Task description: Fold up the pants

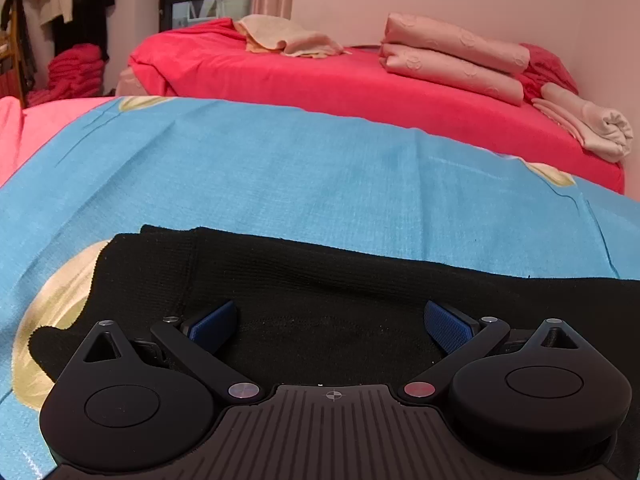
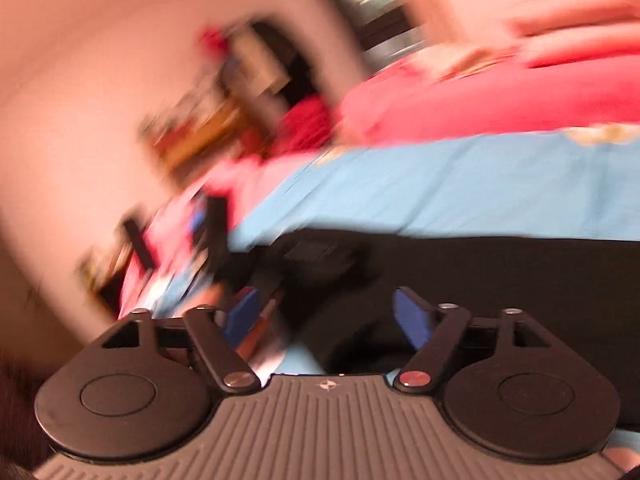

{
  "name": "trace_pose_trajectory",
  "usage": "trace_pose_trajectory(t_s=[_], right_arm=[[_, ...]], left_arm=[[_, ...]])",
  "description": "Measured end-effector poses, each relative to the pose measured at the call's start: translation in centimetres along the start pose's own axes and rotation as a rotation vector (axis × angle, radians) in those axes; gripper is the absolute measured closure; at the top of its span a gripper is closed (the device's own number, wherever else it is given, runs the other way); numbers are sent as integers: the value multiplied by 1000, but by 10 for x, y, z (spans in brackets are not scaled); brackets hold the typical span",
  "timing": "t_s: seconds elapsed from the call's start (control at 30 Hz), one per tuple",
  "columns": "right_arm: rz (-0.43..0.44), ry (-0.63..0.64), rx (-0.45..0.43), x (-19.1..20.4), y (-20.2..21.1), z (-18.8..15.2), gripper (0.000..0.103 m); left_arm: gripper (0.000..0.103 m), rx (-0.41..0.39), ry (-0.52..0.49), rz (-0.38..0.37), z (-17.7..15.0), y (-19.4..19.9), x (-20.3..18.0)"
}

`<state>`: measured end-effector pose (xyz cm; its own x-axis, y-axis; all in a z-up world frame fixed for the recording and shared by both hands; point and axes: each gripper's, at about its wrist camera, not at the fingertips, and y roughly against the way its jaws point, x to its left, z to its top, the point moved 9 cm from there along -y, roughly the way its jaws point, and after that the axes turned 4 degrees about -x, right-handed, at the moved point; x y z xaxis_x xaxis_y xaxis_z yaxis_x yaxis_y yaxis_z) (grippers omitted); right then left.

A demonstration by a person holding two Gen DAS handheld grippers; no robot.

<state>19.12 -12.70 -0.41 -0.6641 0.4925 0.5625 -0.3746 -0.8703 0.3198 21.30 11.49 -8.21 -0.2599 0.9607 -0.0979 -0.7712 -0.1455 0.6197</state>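
Note:
Black knit pants (image 1: 320, 276) lie flat on a blue sheet (image 1: 280, 168), running from the left across to the right edge. My left gripper (image 1: 332, 326) is open, low over the pants, with its blue pads (image 1: 212, 326) spread wide above the cloth and nothing between them. In the blurred, tilted right wrist view the same pants (image 2: 480, 272) lie on the blue sheet (image 2: 440, 184). My right gripper (image 2: 326, 320) is open over the pants' left end, its blue pads (image 2: 410, 314) apart and empty.
A red bed (image 1: 320, 84) stands behind the blue sheet, with folded pink bedding (image 1: 452, 56), a beige cloth (image 1: 288, 38) and a rolled towel (image 1: 588, 124) on it. Clothes hang at the far left (image 1: 60, 4). A pink wall (image 2: 80, 80) fills the right view's left side.

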Motion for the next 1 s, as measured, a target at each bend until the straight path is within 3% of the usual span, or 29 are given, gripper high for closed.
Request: trace_pose_trajectory(t_s=[0.1,0.13,0.17,0.27,0.3,0.37,0.43,0.47,0.53,0.57,0.67,0.73,0.83,0.87,0.93,0.97,1.0], right_arm=[[-155,-152,-4,-51,-6,0,27],[-210,-185,-14,-69,-2,0,38],[-223,-210,-37,-83,6,1,52],[-259,-343,-163,-119,42,11,57],[-290,-374,-209,-133,58,17,53],[-488,-344,-312,-162,93,25,30],[-676,-382,-390,-191,131,28,31],[-716,-443,-428,-200,146,26,42],[-685,-507,-468,-198,158,22,36],[-672,-464,-452,-187,154,21,31],[-526,-319,-307,-152,125,10,29],[-502,-288,-262,-152,127,3,31],[-548,-357,-327,-174,155,0,55],[-572,-417,-370,-190,174,6,73],[-628,-517,-432,-217,210,2,92],[-676,-544,-455,-229,226,-2,100],[-710,-551,-475,-239,249,-5,99]], left_arm=[[0,0,0,0,0,0,0],[0,0,0,0,0,0,0],[0,0,0,0,0,0,0],[0,0,-3,4,0,0,0],[0,1,-4,4,0,0,0],[0,1,-5,5,0,0,0],[0,0,-5,5,0,0,0],[0,1,-6,6,0,0,0],[0,1,-9,9,0,0,-1],[0,1,-11,11,0,0,-1],[0,1,-16,16,0,-1,-2],[0,1,-16,16,0,-1,-2],[0,1,-17,17,0,-1,-1],[0,1,-17,17,0,0,-1],[0,1,-17,16,0,0,-1],[0,1,-16,16,0,0,-1],[0,1,-16,15,0,0,-1]])
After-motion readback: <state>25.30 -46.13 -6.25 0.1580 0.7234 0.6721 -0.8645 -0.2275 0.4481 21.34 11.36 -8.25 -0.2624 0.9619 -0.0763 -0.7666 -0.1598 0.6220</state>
